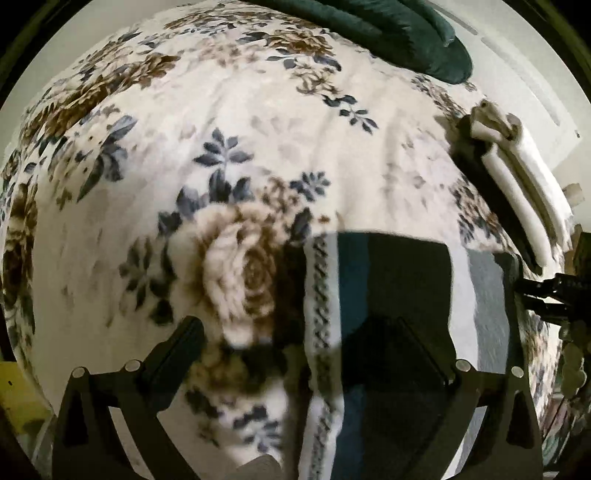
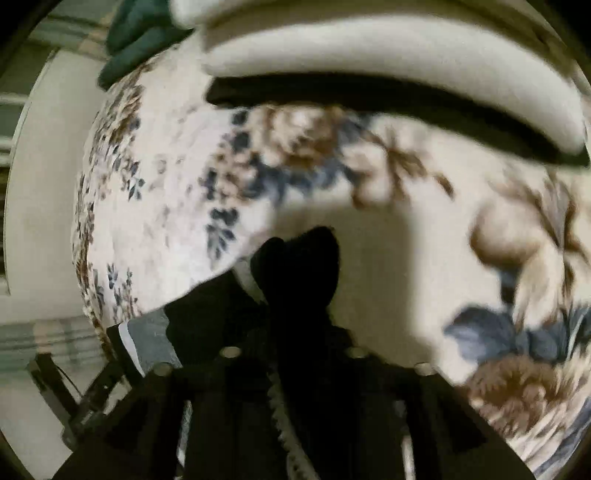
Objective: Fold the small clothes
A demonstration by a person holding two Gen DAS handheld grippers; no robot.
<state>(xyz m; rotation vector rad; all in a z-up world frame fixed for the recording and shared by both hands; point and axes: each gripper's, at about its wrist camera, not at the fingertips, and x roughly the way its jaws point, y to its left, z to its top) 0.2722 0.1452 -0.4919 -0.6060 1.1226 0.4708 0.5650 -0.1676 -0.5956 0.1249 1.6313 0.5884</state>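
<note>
A small striped garment point(image 1: 399, 295), white, dark teal, black and grey, lies on the floral blanket point(image 1: 229, 122). My left gripper point(image 1: 306, 350) is open above its left part; the left finger point(image 1: 177, 350) is over the blanket, the right finger point(image 1: 424, 350) over the dark stripe. My right gripper point(image 2: 295, 280) is shut on a dark bunched edge of the garment point(image 2: 299, 258); it also shows at the right edge of the left wrist view point(image 1: 546, 291). A grey stripe of the garment point(image 2: 151, 343) trails to the left.
A stack of folded white and black clothes point(image 1: 517, 184) lies at the blanket's far right; it fills the top of the right wrist view point(image 2: 369, 66). A dark green cushion point(image 1: 388, 29) lies at the far edge. A pale wall point(image 2: 40, 184) lies beyond the bed.
</note>
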